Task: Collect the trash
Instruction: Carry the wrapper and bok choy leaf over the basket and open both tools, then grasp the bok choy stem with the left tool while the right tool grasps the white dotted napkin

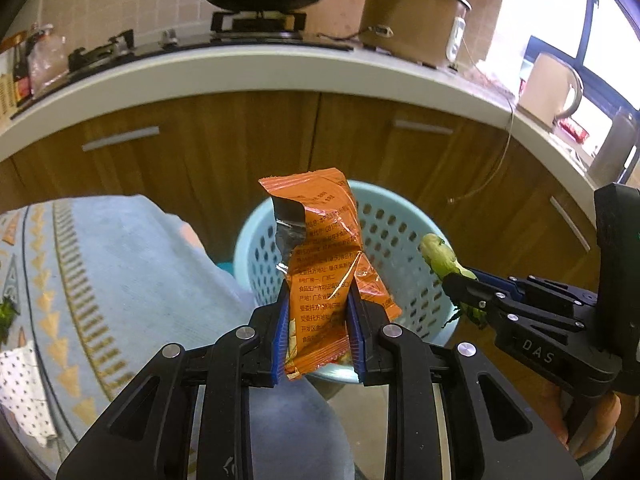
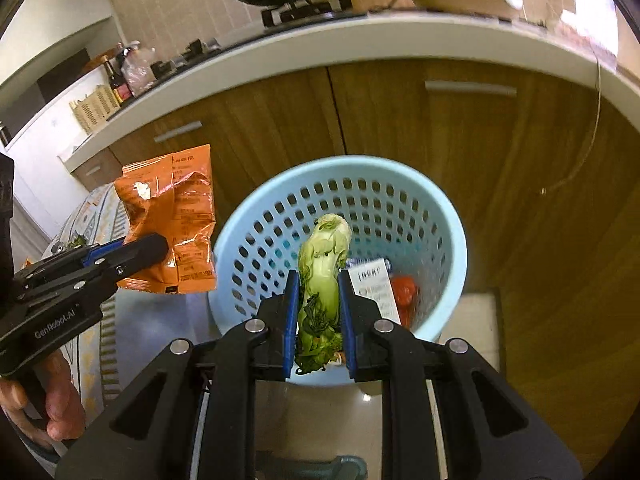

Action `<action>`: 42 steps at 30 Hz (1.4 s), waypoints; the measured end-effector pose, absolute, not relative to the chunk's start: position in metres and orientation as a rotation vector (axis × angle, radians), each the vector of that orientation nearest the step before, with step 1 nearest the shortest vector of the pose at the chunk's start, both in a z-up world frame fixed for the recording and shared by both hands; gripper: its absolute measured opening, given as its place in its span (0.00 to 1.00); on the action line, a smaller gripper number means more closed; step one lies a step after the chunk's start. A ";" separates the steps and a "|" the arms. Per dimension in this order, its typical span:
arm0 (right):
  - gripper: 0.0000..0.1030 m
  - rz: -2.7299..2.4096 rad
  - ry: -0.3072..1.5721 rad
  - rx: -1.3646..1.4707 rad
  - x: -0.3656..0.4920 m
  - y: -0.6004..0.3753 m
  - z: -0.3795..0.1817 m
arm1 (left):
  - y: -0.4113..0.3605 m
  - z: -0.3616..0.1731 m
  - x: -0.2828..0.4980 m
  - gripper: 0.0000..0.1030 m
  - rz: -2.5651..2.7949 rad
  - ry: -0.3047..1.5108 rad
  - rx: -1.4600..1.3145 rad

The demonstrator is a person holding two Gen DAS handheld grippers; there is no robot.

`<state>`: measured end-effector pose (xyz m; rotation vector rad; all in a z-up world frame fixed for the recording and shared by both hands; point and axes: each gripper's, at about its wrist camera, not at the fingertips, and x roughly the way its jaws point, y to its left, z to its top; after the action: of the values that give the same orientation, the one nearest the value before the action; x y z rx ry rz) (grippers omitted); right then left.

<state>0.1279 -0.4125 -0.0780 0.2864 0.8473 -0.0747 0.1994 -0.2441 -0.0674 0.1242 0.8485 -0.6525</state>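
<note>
A: Status? 
B: Left tongs (image 1: 318, 316) clamp the crinkled orange foil snack wrapper (image 1: 326, 248); right tongs (image 2: 318, 312) clamp the pale green vegetable stalk (image 2: 322, 276).
A: Procedure? 
B: Centre each over the perforated light-blue plastic basket (image 2: 440, 216), at twelve o'clock, then release inside the rim.

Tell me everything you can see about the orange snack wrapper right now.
The orange snack wrapper is crinkled glossy foil printed with text, torn open at the top so its silver lining shows. It stands roughly upright, its lower part pinched between the blue pads of the left gripper, held in the air near the light blue perforated basket. Nothing else touches it.
</note>
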 end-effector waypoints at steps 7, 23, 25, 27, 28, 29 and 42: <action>0.16 -0.080 0.871 0.320 0.129 -0.417 -0.085 | -0.251 -0.075 0.200 0.31 -0.672 0.890 0.141; 0.54 -0.074 0.822 0.285 0.138 -0.404 -0.068 | -0.201 -0.047 0.201 0.41 -0.601 0.818 0.059; 0.54 -0.062 0.802 0.251 0.138 -0.392 -0.060 | -0.188 -0.041 0.201 0.41 -0.584 0.804 0.037; 0.54 -0.044 0.786 0.237 0.139 -0.383 -0.054 | -0.171 -0.033 0.200 0.41 -0.559 0.783 0.014; 0.54 -0.028 0.777 0.230 0.140 -0.377 -0.050 | -0.162 -0.029 0.200 0.41 -0.546 0.772 0.003; 0.54 -0.018 0.768 0.223 0.141 -0.371 -0.046 | -0.155 -0.026 0.200 0.41 -0.535 0.765 -0.005; 0.54 0.165 0.709 0.100 0.157 -0.267 -0.012 | -0.002 0.007 0.207 0.41 -0.297 0.682 -0.119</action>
<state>0.1573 -0.2669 -0.0124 0.1004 0.7088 0.1647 0.2067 -0.0019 0.0071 -0.1191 0.6816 -0.2966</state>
